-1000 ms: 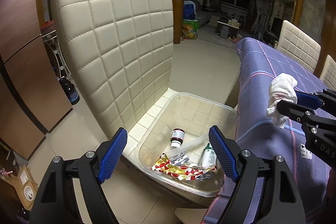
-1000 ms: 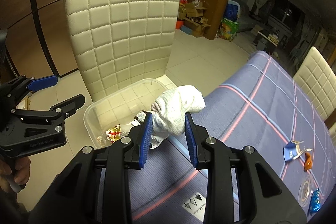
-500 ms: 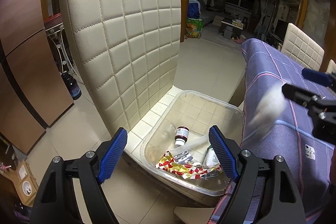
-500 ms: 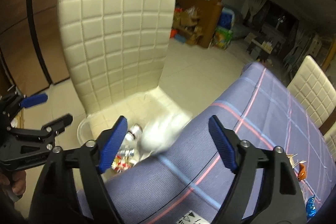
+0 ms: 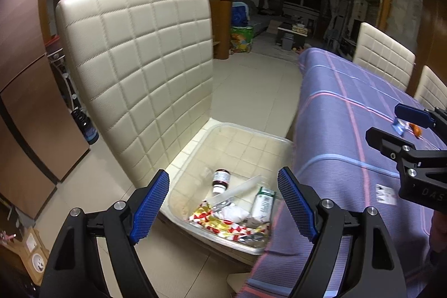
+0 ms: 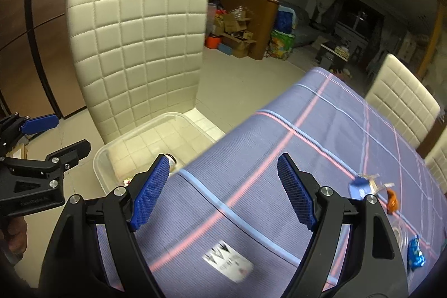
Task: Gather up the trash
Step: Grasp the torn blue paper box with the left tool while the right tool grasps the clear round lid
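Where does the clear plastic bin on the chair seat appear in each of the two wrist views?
Left wrist view: the clear plastic bin lies low at centre, between the open left gripper fingers.
Right wrist view: the bin sits lower left, partly behind the table edge.
Shared landmark: the quilted cream chair back behind it.

A lived-in home: quilted cream dining chairs (image 5: 139,69) around a table with a plaid cloth (image 6: 307,158); sitting room (image 5: 296,18) beyond; cardboard boxes (image 6: 234,32) piled by a wooden counter.
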Available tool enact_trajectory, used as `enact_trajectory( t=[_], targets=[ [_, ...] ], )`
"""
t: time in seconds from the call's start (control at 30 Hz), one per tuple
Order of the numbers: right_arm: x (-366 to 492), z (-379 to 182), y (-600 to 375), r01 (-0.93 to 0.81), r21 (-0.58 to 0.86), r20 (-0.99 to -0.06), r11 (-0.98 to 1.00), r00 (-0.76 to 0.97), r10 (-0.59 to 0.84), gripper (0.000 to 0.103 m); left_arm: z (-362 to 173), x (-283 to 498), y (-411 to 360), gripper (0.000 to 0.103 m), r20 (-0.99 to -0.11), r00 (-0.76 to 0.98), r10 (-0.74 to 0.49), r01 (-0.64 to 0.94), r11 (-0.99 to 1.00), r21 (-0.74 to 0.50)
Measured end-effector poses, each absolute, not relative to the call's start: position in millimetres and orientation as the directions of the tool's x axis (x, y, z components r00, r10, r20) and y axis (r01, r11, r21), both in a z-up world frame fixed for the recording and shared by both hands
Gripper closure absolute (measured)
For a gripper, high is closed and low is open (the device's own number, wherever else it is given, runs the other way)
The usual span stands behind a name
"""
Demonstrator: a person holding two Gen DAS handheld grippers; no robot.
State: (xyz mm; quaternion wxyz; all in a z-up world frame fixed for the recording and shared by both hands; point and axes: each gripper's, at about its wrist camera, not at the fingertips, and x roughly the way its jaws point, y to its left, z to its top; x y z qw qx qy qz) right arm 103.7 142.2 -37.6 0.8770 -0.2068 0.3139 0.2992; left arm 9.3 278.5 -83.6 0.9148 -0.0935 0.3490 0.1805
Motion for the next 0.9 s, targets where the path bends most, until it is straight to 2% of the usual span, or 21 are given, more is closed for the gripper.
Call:
enact_trajectory(
  t=[0.23,0.37,0.53,0.9],
  targets=[
    [103.8,-27.4,87.2,-0.583,-0.138,-0.65,0.8,0.663,0.371,0.024,-67.4,16.5,231.9,0.025,-0.659,0.721,0.216,-0.302,0.953,-0.017],
    [108.1,-25.2,50.8,-0.534,-0.123,-0.645,0.836,0.683,0.342,0.024,-61.7,26.7,197.9,0.025,-0.669,0.728,0.147,-0.219,0.976,-0.023],
    [117.2,-26.1,-13.7,-0.435,-0.103,-0.639,0.894,0.718,0.276,0.022,-58.0,39.0,150.5,0.025,-0.676,0.731,0.098,-0.129,0.992,0.004],
    [142.5,-40.6,-149.1,-0.22,0.0,-0.676,0.976,0.719,0.162,0.022,-51.5,80.1,51.6,0.024,-0.687,0.727,0.024,0.028,0.997,0.065]
  ],
)
